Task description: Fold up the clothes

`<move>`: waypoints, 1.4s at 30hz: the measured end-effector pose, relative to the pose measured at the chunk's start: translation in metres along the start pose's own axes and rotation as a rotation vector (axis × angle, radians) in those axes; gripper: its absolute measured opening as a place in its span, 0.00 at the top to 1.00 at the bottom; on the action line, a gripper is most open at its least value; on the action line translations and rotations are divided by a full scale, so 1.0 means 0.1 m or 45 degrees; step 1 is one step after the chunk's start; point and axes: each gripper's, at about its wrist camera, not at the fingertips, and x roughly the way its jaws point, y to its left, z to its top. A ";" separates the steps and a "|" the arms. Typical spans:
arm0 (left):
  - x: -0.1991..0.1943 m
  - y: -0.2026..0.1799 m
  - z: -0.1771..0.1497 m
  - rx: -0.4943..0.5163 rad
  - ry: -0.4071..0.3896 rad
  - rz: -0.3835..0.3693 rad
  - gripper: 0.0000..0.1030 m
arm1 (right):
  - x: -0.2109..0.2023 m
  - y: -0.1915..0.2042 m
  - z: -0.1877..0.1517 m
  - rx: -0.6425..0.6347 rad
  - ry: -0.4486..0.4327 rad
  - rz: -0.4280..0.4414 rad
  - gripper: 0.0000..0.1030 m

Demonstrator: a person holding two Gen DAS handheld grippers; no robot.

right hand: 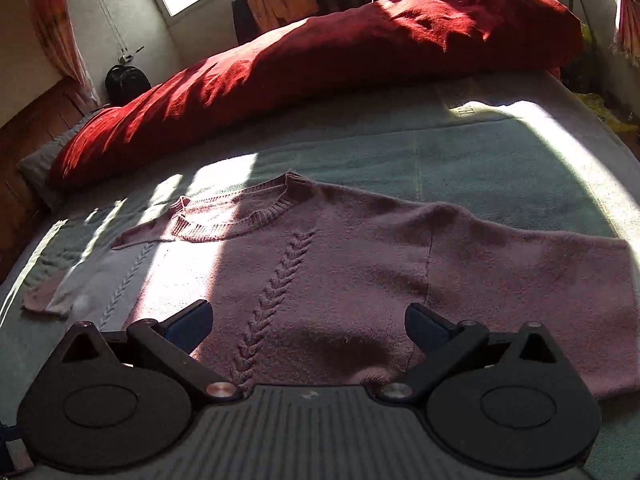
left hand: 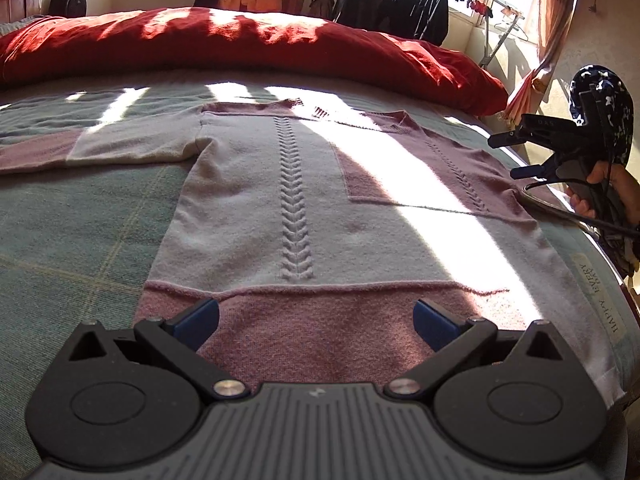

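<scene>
Sweater (left hand: 280, 208) lay flat on the bed (left hand: 80, 220) ahead of both tools, one sleeve apparently folded across its body, other sleeve still spread; left tool (left hand: 316, 320) and right tool (right hand: 308, 322) both released, grasping nothing.

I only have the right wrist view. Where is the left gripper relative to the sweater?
Observer: The left gripper is over the sweater's pink hem band, jaws open, holding nothing.
Operator: Is my right gripper touching the knit?
Observer: It doesn't look so. The right gripper appears raised beside the sweater's edge, jaws open, held by a hand.
Operator: Is the hem folded yet?
Observer: No, the hem band lies flat on the bed.
</scene>
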 end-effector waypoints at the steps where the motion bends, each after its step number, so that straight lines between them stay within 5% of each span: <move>1: 0.03 0.00 0.00 0.002 0.008 -0.003 0.01 | 0.07 -0.08 0.00 0.030 0.037 0.017 0.00; 5: 0.13 -0.01 0.01 0.014 0.027 -0.009 0.00 | 0.06 -0.34 -0.15 0.069 0.088 -0.004 0.00; 14: 0.23 -0.05 0.05 0.020 0.033 -0.038 0.01 | -0.33 -0.66 -0.13 0.083 -0.027 -0.074 0.00; 20: 0.26 -0.09 0.04 0.047 0.053 -0.027 0.00 | -0.05 -0.71 -0.03 0.113 0.026 -0.024 0.00; 24: 0.27 -0.08 0.04 0.060 0.059 -0.021 0.01 | -0.18 -0.79 0.00 0.116 -0.058 -0.081 0.00; 30: 0.32 -0.11 0.07 0.073 0.065 -0.007 0.00 | 0.05 -0.70 0.37 0.139 -0.051 0.046 0.00; 36: 0.36 -0.10 0.08 0.092 0.079 0.002 0.01 | 0.52 -0.80 0.56 0.123 -0.025 -0.071 0.00; 42: 0.38 -0.10 0.11 0.101 0.077 0.005 0.00 | 0.36 -0.91 0.67 0.195 -0.066 -0.093 0.00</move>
